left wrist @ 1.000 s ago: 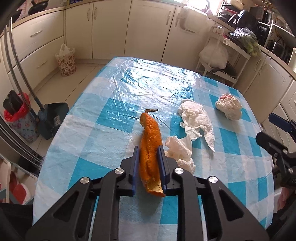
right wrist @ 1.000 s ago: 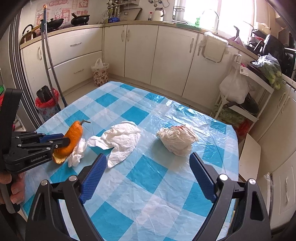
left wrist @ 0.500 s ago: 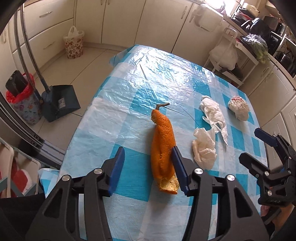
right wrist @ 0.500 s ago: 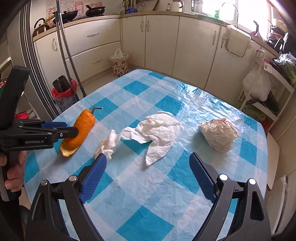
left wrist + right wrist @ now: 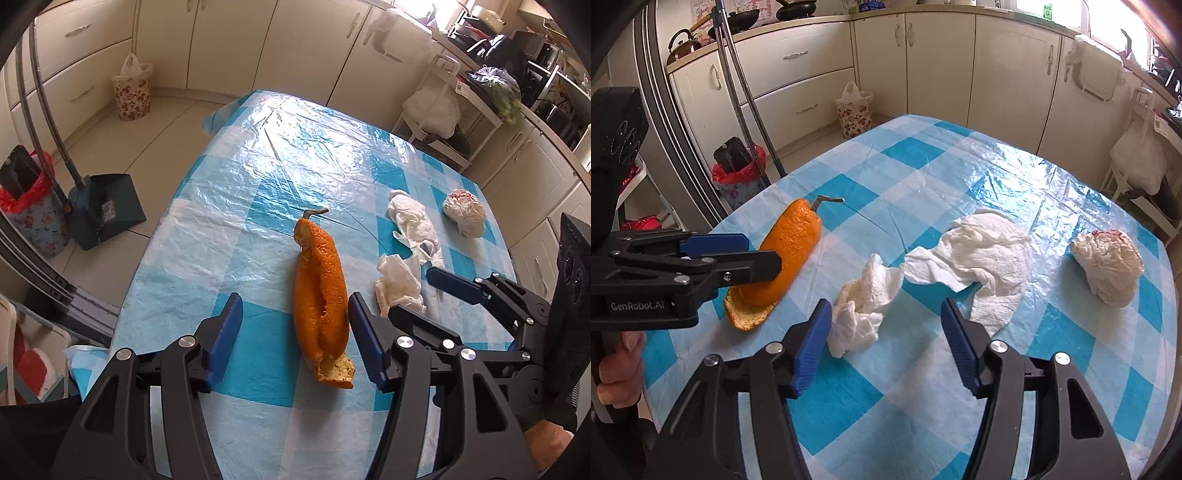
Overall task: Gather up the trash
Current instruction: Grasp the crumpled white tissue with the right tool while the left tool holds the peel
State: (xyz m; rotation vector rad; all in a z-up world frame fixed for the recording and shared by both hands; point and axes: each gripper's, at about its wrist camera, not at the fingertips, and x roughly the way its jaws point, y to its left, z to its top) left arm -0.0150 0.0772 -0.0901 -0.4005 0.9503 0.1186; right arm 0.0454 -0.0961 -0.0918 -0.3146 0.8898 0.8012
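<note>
An orange peel lies on the blue-checked table between the fingers of my left gripper. Those jaws are opening; the peel rests against the right pad, with a wide gap to the left one. My right gripper hovers low over a small crumpled tissue. Its jaws are closing, with the tissue between them near the left pad and not pinched. A larger white napkin and a crumpled wad lie further right.
On the floor past the table's left edge stand a red-lined bin, a dustpan and a floral bin with a white bag. Cabinets line the back. A white rack with bags stands at the far right.
My left gripper let go of the orange peel and spread its jaws; the peel now lies on the table. My right gripper came down toward the small tissue and narrowed its jaws.
</note>
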